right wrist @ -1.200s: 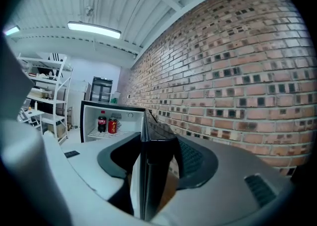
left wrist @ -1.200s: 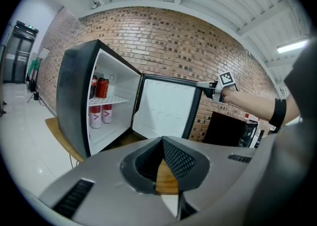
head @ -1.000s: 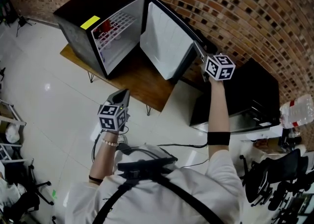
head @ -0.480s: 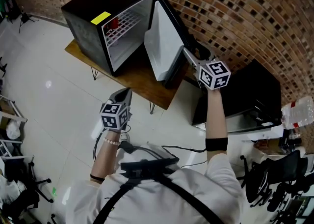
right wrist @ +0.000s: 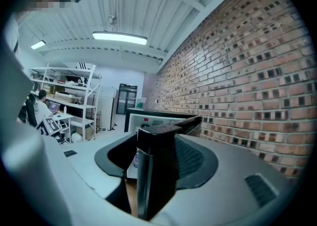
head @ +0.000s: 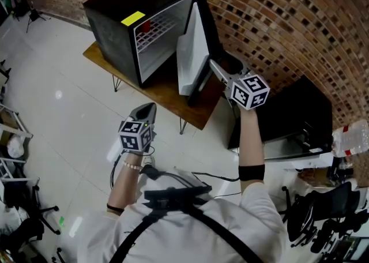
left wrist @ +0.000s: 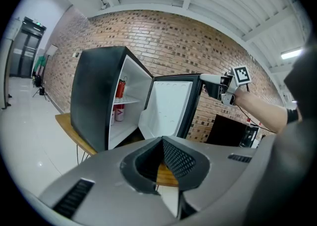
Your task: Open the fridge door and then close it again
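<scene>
Black fridge [head: 124, 34] sits on the wooden desk [head: 167, 97], its door [head: 189, 54] half open. My right claw [head: 214, 68] has just been widening, with the door edge between its jaws, not clamped. My left claw [head: 147, 108] is closed tight and empty, apart from the desk.

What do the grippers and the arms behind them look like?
Left gripper and right gripper: grey, dark textured jaws, each with a white cube bearing black square markers. White short-sleeved shirt, black band on the right arm, pale bracelet on the left wrist. The right jaws have just been opening, with the fridge door between them.
</scene>
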Tool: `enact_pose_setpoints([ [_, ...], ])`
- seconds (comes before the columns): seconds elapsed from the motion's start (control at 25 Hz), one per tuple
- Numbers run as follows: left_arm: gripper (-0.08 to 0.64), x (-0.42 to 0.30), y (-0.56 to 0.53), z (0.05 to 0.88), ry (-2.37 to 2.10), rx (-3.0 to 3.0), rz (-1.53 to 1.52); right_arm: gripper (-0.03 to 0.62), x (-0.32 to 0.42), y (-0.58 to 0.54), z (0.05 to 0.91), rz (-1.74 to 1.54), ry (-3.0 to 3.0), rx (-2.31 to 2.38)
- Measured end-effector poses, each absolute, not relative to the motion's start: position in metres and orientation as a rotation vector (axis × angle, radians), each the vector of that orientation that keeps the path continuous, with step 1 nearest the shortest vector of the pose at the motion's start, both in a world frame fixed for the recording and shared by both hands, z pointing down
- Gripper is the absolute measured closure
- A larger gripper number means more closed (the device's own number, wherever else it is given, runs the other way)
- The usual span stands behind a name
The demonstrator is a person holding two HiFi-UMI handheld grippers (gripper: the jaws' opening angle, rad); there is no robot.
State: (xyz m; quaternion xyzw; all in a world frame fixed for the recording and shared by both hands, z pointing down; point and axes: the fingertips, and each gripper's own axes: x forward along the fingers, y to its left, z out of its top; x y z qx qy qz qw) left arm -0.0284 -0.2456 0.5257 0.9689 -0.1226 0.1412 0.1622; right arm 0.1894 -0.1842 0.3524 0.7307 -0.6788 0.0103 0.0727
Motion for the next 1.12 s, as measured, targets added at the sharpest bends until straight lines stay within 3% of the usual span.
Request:
enact_pose_setpoints([
  [1.12,0.56,-0.064,-0.325,0.517,-0.349,2.772,0.37,0.35,0.096,-0.31,0.353,0.1,-1.984,2.289],
])
